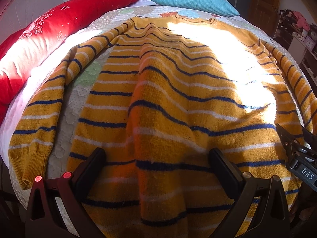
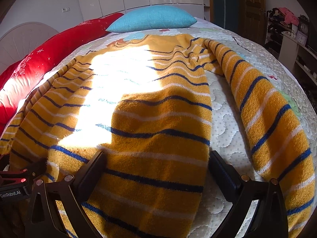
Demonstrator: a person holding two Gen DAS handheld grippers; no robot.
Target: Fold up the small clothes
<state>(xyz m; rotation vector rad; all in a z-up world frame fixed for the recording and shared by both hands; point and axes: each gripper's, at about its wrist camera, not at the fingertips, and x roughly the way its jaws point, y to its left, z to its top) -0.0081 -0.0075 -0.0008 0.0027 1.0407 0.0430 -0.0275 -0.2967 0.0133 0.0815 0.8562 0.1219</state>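
One striped yellow sweater (image 1: 168, 99), spread flat on a quilted bedspread (image 2: 227, 123). One teal pillow (image 1: 194, 1); one red pillow (image 1: 59, 25). Left gripper (image 1: 156, 168), right gripper (image 2: 156, 170): both held open over the hem. Clock (image 2: 304, 28) seen only from the right wrist.

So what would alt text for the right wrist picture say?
A yellow sweater with navy and white stripes lies spread on a quilted bed, one sleeve stretched along its right. The right claw stands open over the hem, holding nothing; a teal pillow and red bedding lie beyond.
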